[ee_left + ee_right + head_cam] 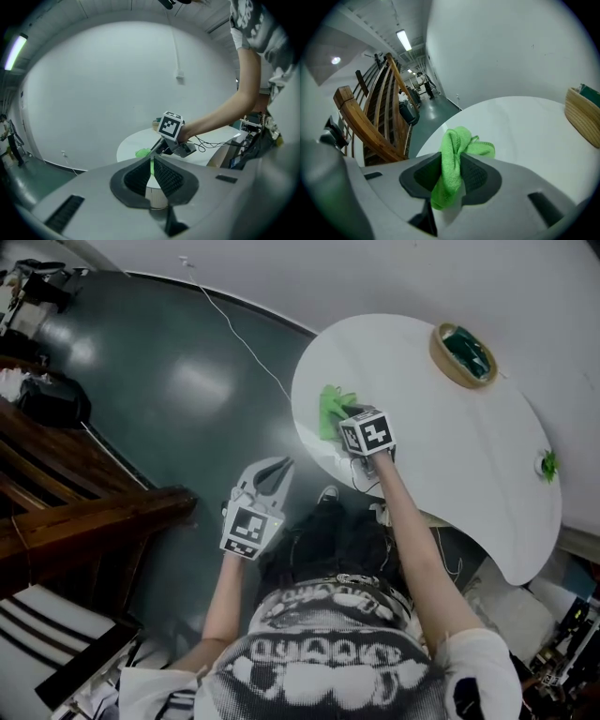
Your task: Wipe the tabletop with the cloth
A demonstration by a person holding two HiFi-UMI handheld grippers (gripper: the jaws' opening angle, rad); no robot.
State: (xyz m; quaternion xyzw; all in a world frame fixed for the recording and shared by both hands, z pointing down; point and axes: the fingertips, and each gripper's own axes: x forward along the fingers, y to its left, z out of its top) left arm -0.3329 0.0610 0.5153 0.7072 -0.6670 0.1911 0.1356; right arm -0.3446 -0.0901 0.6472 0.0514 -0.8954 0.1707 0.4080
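Right gripper [451,164] clamps cloth [461,140] at tabletop [525,136] edge.

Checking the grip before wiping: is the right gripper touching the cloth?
Touching. The right gripper view shows the cloth pinched between the jaws of the right gripper, bunched above them and hanging below.

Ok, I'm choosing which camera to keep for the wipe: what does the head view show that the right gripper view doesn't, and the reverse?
Only the head view shows the left gripper, held off the table over the dark floor, and a small green item near the table's far edge. Only the right gripper view shows the right gripper with its jaws shut on the green cloth, plus a lit corridor. Both show the cloth at the edge of the white table and the round wooden container.
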